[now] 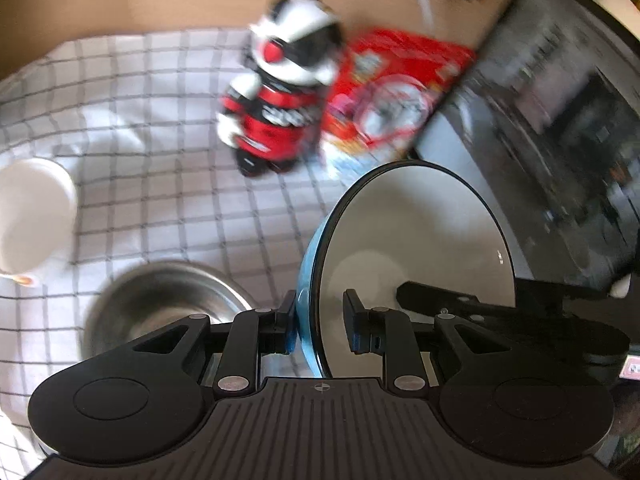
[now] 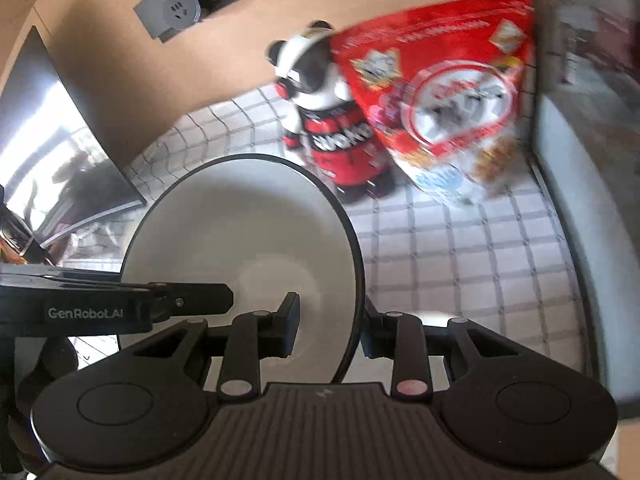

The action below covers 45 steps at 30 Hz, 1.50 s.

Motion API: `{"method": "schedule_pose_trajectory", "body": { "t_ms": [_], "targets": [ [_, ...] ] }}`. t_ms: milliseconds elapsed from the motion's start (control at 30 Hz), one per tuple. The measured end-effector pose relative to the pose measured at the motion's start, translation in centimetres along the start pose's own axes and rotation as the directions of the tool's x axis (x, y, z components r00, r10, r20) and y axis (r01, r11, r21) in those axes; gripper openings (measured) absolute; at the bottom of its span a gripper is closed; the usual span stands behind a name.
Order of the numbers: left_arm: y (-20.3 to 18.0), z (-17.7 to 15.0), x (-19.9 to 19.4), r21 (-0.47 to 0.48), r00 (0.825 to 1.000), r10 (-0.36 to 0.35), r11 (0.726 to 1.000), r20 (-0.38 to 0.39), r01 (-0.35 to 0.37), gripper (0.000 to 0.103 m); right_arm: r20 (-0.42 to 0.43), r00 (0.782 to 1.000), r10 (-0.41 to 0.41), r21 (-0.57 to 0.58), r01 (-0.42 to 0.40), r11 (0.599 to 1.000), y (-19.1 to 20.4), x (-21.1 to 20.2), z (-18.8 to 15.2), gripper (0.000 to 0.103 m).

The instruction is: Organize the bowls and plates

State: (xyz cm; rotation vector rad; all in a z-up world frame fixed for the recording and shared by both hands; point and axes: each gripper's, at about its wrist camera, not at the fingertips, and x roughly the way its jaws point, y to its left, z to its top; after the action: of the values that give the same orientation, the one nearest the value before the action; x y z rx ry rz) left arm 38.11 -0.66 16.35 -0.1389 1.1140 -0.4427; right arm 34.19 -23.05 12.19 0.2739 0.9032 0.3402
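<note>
In the left wrist view, a round bowl [image 1: 416, 236], glossy blue outside and smooth white inside, is gripped at its rim by the left gripper [image 1: 318, 322], one finger on each side of the wall. Only here are a dull steel bowl [image 1: 160, 304] and a white cup [image 1: 32, 212] seen on the checked cloth [image 1: 160, 128].

In the right wrist view, the same bowl [image 2: 240, 240] is pinched at its opposite rim by the right gripper [image 2: 328, 328]. Only here is a grey socket strip [image 2: 180, 8] shown.
</note>
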Motion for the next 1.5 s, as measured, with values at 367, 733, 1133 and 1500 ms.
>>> {"method": "schedule_pose_trajectory", "body": {
  "t_ms": [367,733,1133,1500],
  "targets": [
    [-4.8,-4.5,8.0,0.035,0.978,-0.074,0.996,-0.194,0.083,0.025,-0.101,0.989,-0.105,0.084,0.114,0.99,-7.7,-0.1,-5.1,0.031],
    [-3.5,-5.9,10.8,-0.066,0.985,-0.013,0.998,-0.175,0.001,0.025,-0.177,0.983,-0.044,0.053,0.054,0.997,-9.5,3.9,-6.0,0.032],
    [-3.5,-4.9,10.8,-0.041,0.986,0.013,0.999,-0.169,-0.02,0.025,-0.207,0.978,-0.006,0.043,0.015,0.999,-9.8,5.0,-5.3,0.032],
    [-3.5,-4.1,8.6,0.025,0.993,0.048,0.999,-0.106,-0.046,0.025,-0.167,0.986,-0.009,0.021,0.013,1.0,-10.1,4.0,-4.7,0.034]
  ]
}}
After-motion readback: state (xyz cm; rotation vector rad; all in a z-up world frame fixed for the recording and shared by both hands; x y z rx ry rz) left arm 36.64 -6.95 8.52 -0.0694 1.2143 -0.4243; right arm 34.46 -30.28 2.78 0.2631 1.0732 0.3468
